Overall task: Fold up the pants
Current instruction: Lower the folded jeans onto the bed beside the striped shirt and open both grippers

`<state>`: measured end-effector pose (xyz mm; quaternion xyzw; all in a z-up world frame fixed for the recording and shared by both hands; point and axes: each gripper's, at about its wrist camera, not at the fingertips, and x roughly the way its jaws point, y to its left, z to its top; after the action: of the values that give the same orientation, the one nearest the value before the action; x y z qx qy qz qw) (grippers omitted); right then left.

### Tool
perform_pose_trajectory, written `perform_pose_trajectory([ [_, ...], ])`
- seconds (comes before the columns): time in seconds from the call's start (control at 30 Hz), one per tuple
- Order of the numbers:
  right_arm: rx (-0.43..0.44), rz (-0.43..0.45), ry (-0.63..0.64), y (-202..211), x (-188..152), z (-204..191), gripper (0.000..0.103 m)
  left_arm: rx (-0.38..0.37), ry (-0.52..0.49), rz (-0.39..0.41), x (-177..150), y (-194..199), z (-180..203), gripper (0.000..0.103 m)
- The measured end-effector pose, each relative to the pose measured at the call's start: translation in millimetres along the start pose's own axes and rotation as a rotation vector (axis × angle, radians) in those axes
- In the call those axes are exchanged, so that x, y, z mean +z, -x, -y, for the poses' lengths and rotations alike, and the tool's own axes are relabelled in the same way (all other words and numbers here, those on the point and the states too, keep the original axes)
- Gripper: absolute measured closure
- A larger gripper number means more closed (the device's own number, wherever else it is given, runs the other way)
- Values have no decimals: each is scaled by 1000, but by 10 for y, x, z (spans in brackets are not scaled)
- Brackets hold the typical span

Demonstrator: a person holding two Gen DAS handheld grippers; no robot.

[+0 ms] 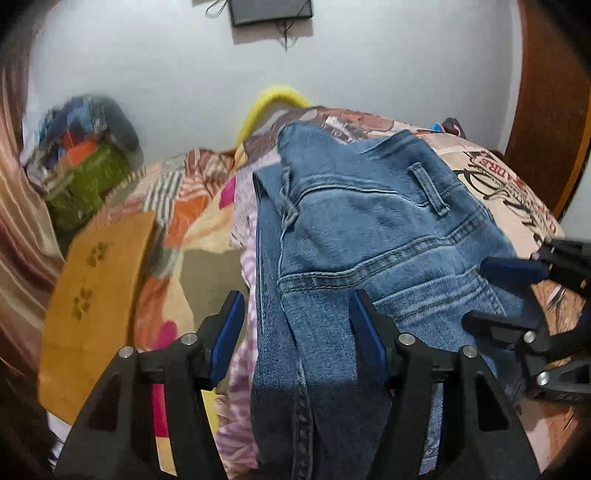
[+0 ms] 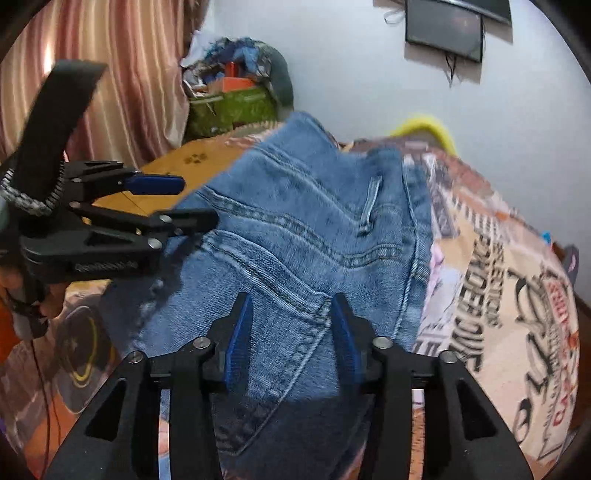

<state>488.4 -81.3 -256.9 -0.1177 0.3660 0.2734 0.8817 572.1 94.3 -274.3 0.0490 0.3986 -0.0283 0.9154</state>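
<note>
Blue denim pants [image 1: 369, 221] lie in a folded heap on the patterned bedspread [image 1: 517, 192], back pocket and belt loop facing up. My left gripper [image 1: 296, 295] stands open over their left edge; its right finger rests above the denim and its left one hangs over pink striped cloth [image 1: 240, 369]. In the right wrist view the pants [image 2: 295, 221] fill the middle, and my right gripper [image 2: 291, 295] is open just above the pocket seam, its pads apart from the cloth. Each gripper shows in the other's view: the right gripper [image 1: 476, 293] and the left gripper [image 2: 199, 201], both with jaws apart.
A yellow board with paw prints [image 1: 96, 295] lies left of the bed. A green basket of clutter [image 2: 232, 107] stands against the wall by a striped curtain [image 2: 110, 74]. A dark screen [image 2: 447, 29] hangs on the wall, and a wooden door [image 1: 546, 110] is at the right.
</note>
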Motion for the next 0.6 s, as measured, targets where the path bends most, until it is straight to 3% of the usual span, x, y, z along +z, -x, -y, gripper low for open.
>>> perform_pose_trajectory([
  [0.13, 27, -2, -72, 2, 30, 118, 58, -47, 89, -15, -6, -9, -154, 34],
  [0.3, 35, 24, -110, 238, 42, 117, 58, -20, 111, 10, -80, 305, -207, 35],
  [0.6, 34, 169, -101, 1145, 98, -100, 58, -62, 90, 171, -141, 1519, 115, 35],
])
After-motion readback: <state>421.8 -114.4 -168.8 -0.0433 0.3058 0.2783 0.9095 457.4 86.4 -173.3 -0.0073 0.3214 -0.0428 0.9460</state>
